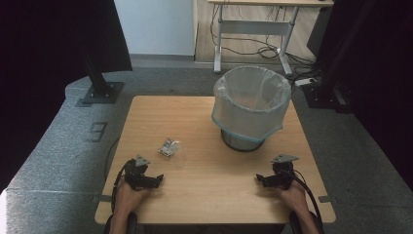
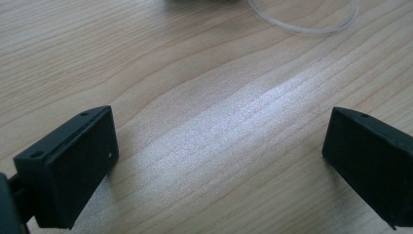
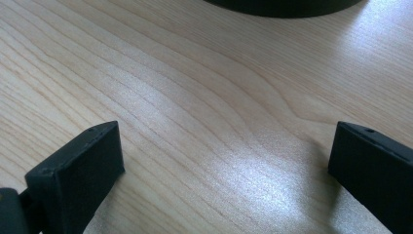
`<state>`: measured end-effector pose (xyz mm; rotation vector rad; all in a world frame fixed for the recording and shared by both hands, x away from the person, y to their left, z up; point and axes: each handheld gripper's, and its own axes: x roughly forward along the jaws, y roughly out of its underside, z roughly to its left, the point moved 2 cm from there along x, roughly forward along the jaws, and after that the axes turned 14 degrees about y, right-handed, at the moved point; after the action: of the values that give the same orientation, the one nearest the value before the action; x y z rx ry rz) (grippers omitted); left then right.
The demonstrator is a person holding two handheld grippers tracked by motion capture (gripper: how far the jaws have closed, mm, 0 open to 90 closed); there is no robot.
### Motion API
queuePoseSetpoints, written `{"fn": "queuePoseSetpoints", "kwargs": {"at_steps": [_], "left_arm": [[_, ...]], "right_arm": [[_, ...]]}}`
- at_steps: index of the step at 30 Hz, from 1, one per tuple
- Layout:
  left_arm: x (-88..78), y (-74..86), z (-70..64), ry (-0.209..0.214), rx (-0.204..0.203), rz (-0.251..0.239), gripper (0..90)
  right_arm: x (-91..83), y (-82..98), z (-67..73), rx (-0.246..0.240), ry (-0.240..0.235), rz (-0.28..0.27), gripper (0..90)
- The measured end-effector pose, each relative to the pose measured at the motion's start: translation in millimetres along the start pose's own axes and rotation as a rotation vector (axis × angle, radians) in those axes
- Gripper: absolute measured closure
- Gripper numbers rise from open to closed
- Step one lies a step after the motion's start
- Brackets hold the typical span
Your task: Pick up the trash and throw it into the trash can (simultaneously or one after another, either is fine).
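Observation:
A small crumpled clear wrapper [image 1: 168, 146] lies on the wooden table [image 1: 204, 195], left of the middle. A waste bin [image 1: 251, 108] lined with a pale plastic bag stands at the back right of the table. My left gripper [image 1: 144, 178] rests near the front left edge, just below the wrapper, held by a hand. Its jaws stand wide open over bare wood, left gripper [image 2: 221, 156]; a clear edge of the wrapper [image 2: 302, 22] shows at the top. My right gripper [image 1: 272, 178] rests at the front right, also wide open over bare wood, right gripper [image 3: 226, 170], with the bin's dark base [image 3: 282, 6] ahead.
The table stands on grey carpet. Dark frame posts [image 1: 100, 73] rise at the back left and back right. A desk with cables [image 1: 258, 34] stands behind the table. A power strip [image 1: 306, 81] lies on the floor near the bin.

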<state>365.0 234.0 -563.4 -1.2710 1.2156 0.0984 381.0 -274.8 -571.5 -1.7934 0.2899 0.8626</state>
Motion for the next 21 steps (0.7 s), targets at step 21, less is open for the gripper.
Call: {"fn": "queuePoseSetpoints", "kwargs": {"at_steps": [21], "left_arm": [[1.2,-1.4,0.6,-0.002,-0.002,-0.001,0.0]], "right_arm": [[-3.3,3.0,1.3,-0.005,-0.006,-0.003,0.0]]}}
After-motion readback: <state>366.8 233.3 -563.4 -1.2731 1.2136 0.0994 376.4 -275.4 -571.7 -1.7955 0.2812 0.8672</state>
